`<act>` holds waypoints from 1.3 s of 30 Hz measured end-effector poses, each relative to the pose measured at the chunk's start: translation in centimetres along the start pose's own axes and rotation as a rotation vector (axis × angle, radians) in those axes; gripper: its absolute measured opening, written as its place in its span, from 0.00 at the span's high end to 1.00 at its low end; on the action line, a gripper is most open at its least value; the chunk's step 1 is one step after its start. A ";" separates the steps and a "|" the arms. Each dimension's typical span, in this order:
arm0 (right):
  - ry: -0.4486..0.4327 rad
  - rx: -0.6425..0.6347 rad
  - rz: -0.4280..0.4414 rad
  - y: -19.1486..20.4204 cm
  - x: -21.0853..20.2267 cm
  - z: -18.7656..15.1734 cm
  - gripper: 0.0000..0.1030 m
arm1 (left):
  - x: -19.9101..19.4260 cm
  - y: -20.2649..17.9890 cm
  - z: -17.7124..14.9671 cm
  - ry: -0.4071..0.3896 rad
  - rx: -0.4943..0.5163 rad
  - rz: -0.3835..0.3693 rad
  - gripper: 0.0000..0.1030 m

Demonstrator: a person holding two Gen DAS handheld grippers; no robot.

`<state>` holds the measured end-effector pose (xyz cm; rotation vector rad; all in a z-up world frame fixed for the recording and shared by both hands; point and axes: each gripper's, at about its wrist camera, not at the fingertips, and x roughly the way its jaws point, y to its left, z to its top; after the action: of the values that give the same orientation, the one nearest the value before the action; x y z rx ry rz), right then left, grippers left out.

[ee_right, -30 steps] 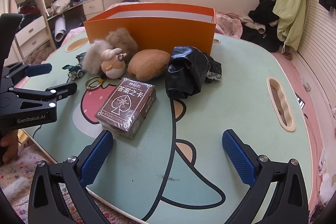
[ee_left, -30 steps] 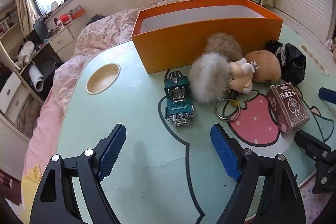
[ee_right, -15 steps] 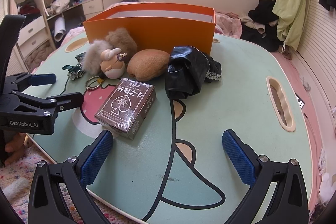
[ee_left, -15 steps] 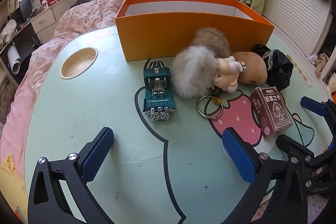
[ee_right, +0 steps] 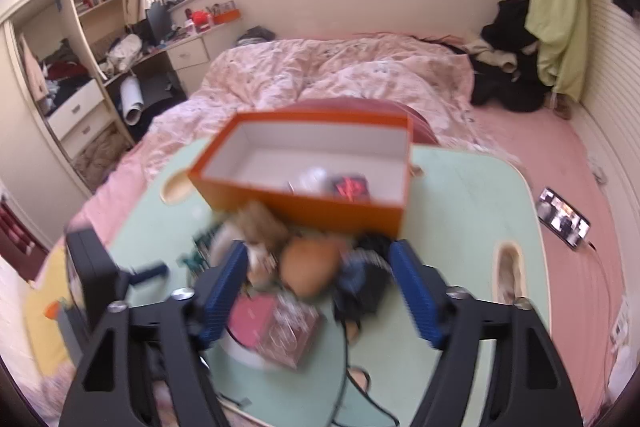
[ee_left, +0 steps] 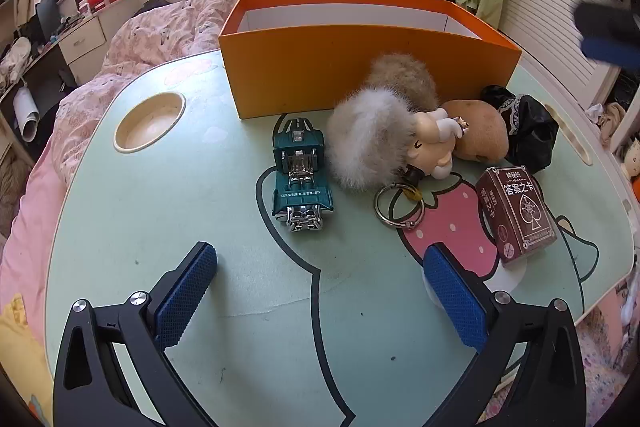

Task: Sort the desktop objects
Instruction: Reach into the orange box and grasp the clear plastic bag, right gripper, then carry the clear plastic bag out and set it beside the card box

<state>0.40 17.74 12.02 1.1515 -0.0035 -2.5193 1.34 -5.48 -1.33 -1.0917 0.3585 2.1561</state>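
Observation:
On the pale green cartoon table (ee_left: 168, 211) lie a teal toy car (ee_left: 301, 175), a furry doll keychain (ee_left: 372, 143), a brown plush (ee_left: 478, 131), a black bag (ee_left: 530, 133) and a maroon card box (ee_left: 516, 215). Behind them stands the orange box (ee_left: 360, 67). My left gripper (ee_left: 320, 295) hovers wide open just short of the car, holding nothing. In the blurred right wrist view my right gripper (ee_right: 320, 291) is high over the pile. Its jaws are closing with nothing between them. The orange box (ee_right: 320, 167) holds a red-and-black item (ee_right: 348, 187).
A round cup recess (ee_left: 150, 123) sits at the table's left, a slot handle (ee_right: 508, 271) at its right. The table rests on a bed with a pink quilt (ee_right: 340, 75). A phone (ee_right: 564, 219) lies on the bed to the right.
My right gripper has risen well above the table and its jaws have narrowed, blurring its view. My left gripper's jaws have spread wider and its view has turned a little.

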 end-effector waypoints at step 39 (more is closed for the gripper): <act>0.208 0.011 0.065 3.5 4.5 1.2 0.69 | -0.4 -0.2 -0.3 -0.019 -0.090 0.069 0.00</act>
<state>-2.06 12.82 10.05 1.3902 -0.0003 -2.3353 1.84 -5.72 -1.19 -1.1220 0.2968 2.2608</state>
